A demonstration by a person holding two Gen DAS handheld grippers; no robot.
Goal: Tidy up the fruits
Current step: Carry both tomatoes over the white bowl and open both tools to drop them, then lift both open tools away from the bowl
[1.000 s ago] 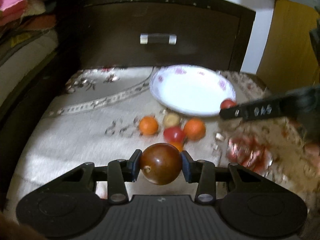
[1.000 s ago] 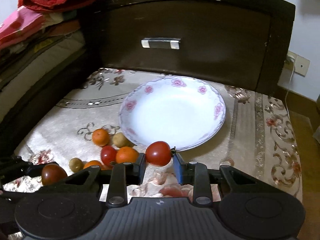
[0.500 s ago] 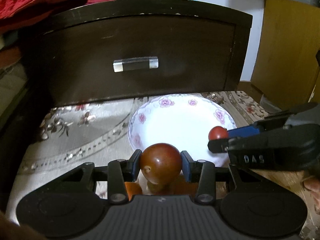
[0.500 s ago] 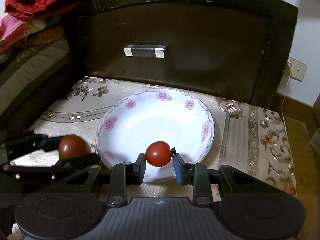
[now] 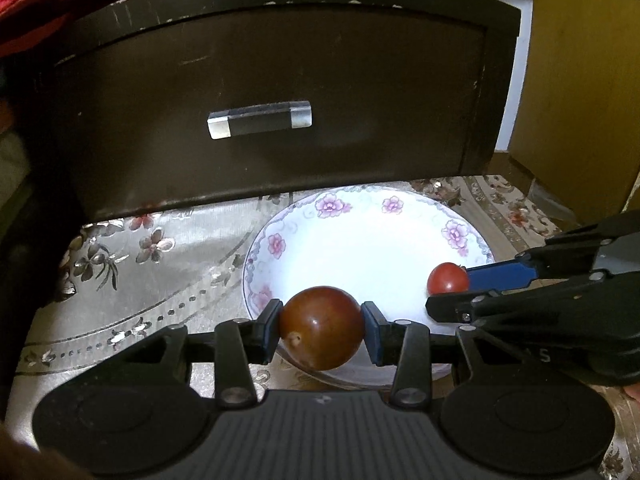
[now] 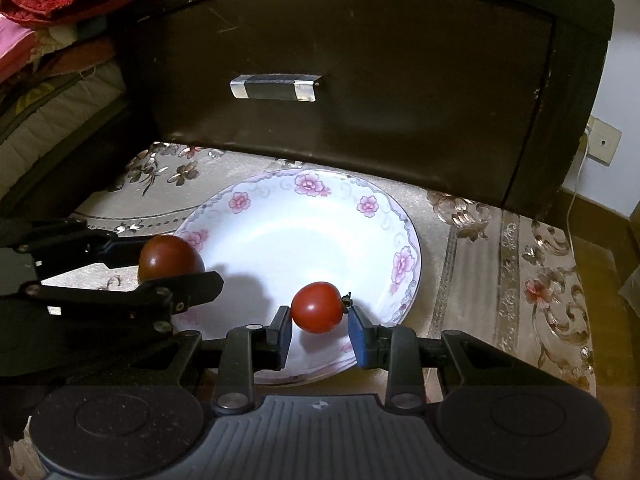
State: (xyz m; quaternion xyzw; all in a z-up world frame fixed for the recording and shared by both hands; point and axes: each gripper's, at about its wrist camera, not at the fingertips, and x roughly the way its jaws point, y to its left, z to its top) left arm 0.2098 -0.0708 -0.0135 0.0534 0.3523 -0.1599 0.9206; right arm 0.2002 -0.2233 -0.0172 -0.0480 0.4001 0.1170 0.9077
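Over the plate: both hand-held grippers hang above the white floral plate (image 6: 404, 248), each with a fruit between its jaws.
Right gripper (image 6: 320, 330): its jaws are opening around the small red tomato (image 6: 317, 307). A thin gap shows on each side in its own view, so the pads look clear of the skin; the tomato seems on the point of dropping.
Small tomato's place: dead ahead of the right gripper at 12 o'clock, over the near part of the plate's well, stem nub pointing toward 3 o'clock.
Left gripper (image 5: 322, 330): clamped on the larger dark red tomato (image 5: 322, 326), both blue pads pressed against its sides.
Dark tomato's place: at 12 o'clock from its gripper, above the plate's near rim at roughly 7 o'clock of the plate, not yet over the middle.
Key relation: the plate's bare centre lies ahead of both tools toward 12 o'clock; the right one is nearer it and already over the well.
Long axis: neither fruit has much of one; both are nearly round and would likely roll once set down.
Backdrop: dark drawer front (image 5: 280, 92) with a metal handle (image 5: 259, 119) stands behind the plate on the patterned cloth (image 6: 520, 264).
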